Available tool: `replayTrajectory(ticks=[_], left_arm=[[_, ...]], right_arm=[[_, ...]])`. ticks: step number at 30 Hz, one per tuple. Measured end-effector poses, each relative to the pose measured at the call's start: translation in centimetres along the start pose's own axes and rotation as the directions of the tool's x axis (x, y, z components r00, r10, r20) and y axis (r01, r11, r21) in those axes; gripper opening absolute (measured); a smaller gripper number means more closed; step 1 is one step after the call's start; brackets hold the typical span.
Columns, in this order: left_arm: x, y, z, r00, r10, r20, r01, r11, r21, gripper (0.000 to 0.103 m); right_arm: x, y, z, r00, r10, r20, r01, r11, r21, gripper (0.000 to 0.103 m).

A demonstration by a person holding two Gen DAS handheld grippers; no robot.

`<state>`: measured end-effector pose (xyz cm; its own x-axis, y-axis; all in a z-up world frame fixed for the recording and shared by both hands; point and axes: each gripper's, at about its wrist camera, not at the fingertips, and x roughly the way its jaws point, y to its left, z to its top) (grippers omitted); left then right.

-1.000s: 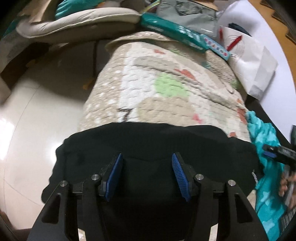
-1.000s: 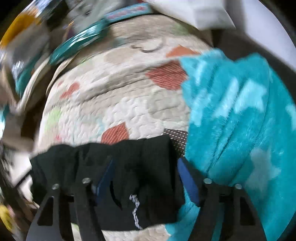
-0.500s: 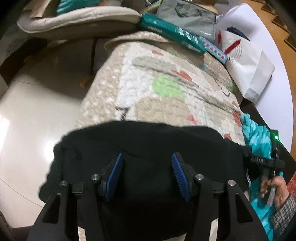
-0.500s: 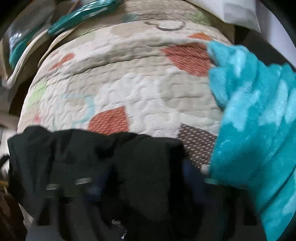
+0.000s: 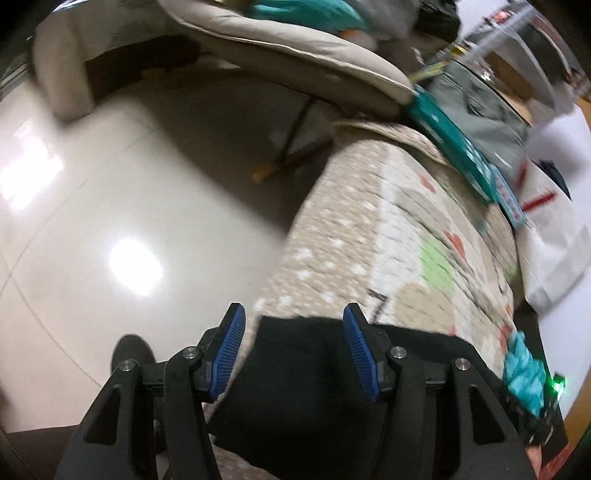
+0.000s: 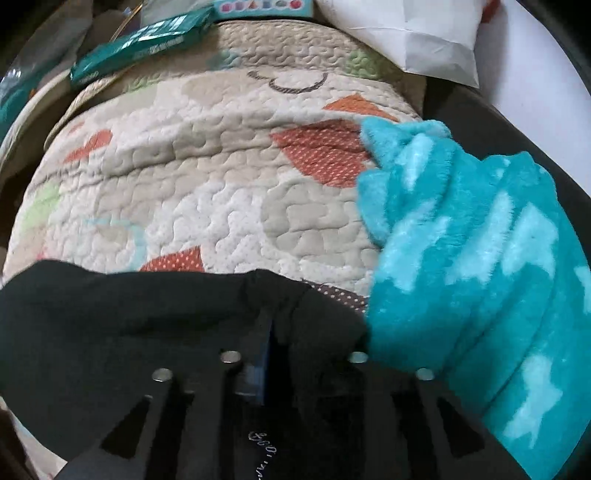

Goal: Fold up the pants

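Across the lower part of both wrist views the black pants (image 5: 306, 373) are seen lying flat on the quilted patchwork blanket (image 5: 406, 236), their long axis running side to side across the frame. At the bottom centre of the left view the left gripper (image 5: 293, 352) is held with its blue pads (image 5: 231, 350) spread apart and nothing clamped: the left edge of the pants falls between them, untouched. In the right view the right gripper (image 6: 306, 365) is sunk into the dark cloth; its jaws have just been opening slightly, and whether cloth is pinched cannot be told. Just beside it, at lower right, a turquoise fleece blanket (image 6: 469, 258) crowds the pants' right end. A teal box (image 6: 144, 44) and a white paper bag (image 6: 413, 33) are kept well apart at the top.
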<state>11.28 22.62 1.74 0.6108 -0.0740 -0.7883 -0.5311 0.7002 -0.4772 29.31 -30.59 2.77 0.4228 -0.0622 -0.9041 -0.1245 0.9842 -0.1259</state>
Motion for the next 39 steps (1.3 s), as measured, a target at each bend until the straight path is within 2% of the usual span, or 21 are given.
replayTrajectory(ticks=[1, 2, 5, 8, 10, 13, 14, 17, 19, 21, 24, 25, 27, 29, 30, 31, 32, 35, 39], left_arm=[[-0.2, 0.5, 0.2, 1.0, 0.013, 0.012, -0.013, 1.0, -0.014, 0.054], [-0.6, 1.1, 0.5, 0.999, 0.022, 0.025, -0.021, 0.999, -0.034, 0.054], [-1.2, 2.9, 0.9, 0.998, 0.037, 0.044, -0.034, 0.996, -0.084, 0.054], [-1.2, 4.2, 0.4, 0.999, 0.037, 0.028, -0.034, 0.994, -0.099, 0.054], [-1.3, 5.3, -0.3, 1.0, 0.018, 0.01, -0.017, 0.993, -0.119, 0.054], [-1.4, 6.9, -1.7, 0.999, -0.027, -0.028, 0.022, 0.986, -0.168, 0.054], [-1.5, 7.3, -2.2, 0.998, -0.042, -0.041, 0.034, 0.982, -0.187, 0.054], [-1.1, 8.4, -4.4, 0.986, -0.149, -0.07, 0.123, 0.95, -0.286, 0.054], [-0.3, 8.2, -5.3, 0.98, -0.161, -0.114, 0.122, 0.948, -0.293, 0.055], [1.3, 7.6, -6.1, 0.979, -0.041, -0.199, -0.008, 0.971, -0.238, 0.055], [2.2, 7.7, -6.8, 0.957, 0.13, -0.258, -0.176, 0.971, -0.162, 0.055], [2.3, 8.0, -7.0, 0.947, 0.168, -0.275, -0.216, 0.964, -0.153, 0.055], [2.3, 9.0, -7.4, 0.94, 0.165, -0.297, -0.229, 0.954, -0.193, 0.055], [1.5, 10.3, -7.7, 0.955, 0.098, -0.279, -0.181, 0.939, -0.292, 0.055], [0.8, 11.0, -7.9, 0.969, 0.03, -0.245, -0.12, 0.925, -0.361, 0.055], [0.3, 11.3, -7.8, 0.976, -0.017, -0.219, -0.074, 0.913, -0.401, 0.055], [-0.4, 11.5, -7.9, 0.981, -0.088, -0.171, 0.002, 0.895, -0.446, 0.055], [-0.9, 10.4, -8.0, 0.977, -0.179, -0.116, 0.109, 0.887, -0.45, 0.055], [0.3, 8.7, -8.2, 0.954, -0.261, -0.146, 0.181, 0.894, -0.41, 0.055]], right_arm=[[-0.1, -0.4, 0.0, 1.0, 0.002, 0.004, -0.002, 1.0, 0.016, 0.054], [-0.2, -1.0, 0.0, 1.0, 0.014, 0.006, -0.015, 0.999, 0.048, 0.06], [-1.6, -2.6, -0.5, 0.998, 0.05, 0.048, -0.056, 0.989, 0.137, 0.061], [-4.1, -2.5, -0.8, 0.991, 0.012, 0.134, -0.033, 0.987, 0.157, 0.061], [-6.3, -1.0, -0.7, 0.976, -0.036, 0.215, 0.013, 0.994, 0.107, 0.061], [-9.0, 2.1, -0.2, 0.949, -0.047, 0.313, 0.045, 0.999, 0.013, 0.062], [-9.8, 3.7, 0.1, 0.938, -0.029, 0.344, 0.04, 0.999, -0.026, 0.064], [-11.3, 8.2, 0.1, 0.924, 0.073, 0.375, -0.025, 0.991, -0.131, 0.07], [-11.3, 12.2, -0.3, 0.924, 0.15, 0.351, -0.077, 0.974, -0.214, 0.07], [-11.0, 15.4, -0.7, 0.925, 0.206, 0.318, -0.119, 0.955, -0.273, 0.07], [-10.4, 20.3, -1.5, 0.925, 0.278, 0.258, -0.174, 0.916, -0.363, 0.07], [-10.3, 21.5, -1.7, 0.925, 0.295, 0.241, -0.188, 0.904, -0.385, 0.07], [-9.9, 24.5, -2.0, 0.92, 0.341, 0.191, -0.229, 0.867, -0.443, 0.07], [-9.3, 27.8, -1.9, 0.907, 0.404, 0.121, -0.294, 0.811, -0.506, 0.07], [-9.1, 29.8, -1.8, 0.897, 0.438, 0.066, -0.336, 0.77, -0.542, 0.07], [-8.8, 31.4, -1.7, 0.889, 0.457, 0.026, -0.364, 0.741, -0.565, 0.07], [-8.5, 32.8, -1.6, 0.883, 0.469, -0.003, -0.383, 0.718, -0.581, 0.07], [-7.4, 37.0, -1.2, 0.874, 0.477, -0.091, -0.421, 0.651, -0.632, 0.07], [-5.2, 41.3, -0.3, 0.872, 0.442, -0.21, -0.458, 0.585, -0.67, 0.07]])
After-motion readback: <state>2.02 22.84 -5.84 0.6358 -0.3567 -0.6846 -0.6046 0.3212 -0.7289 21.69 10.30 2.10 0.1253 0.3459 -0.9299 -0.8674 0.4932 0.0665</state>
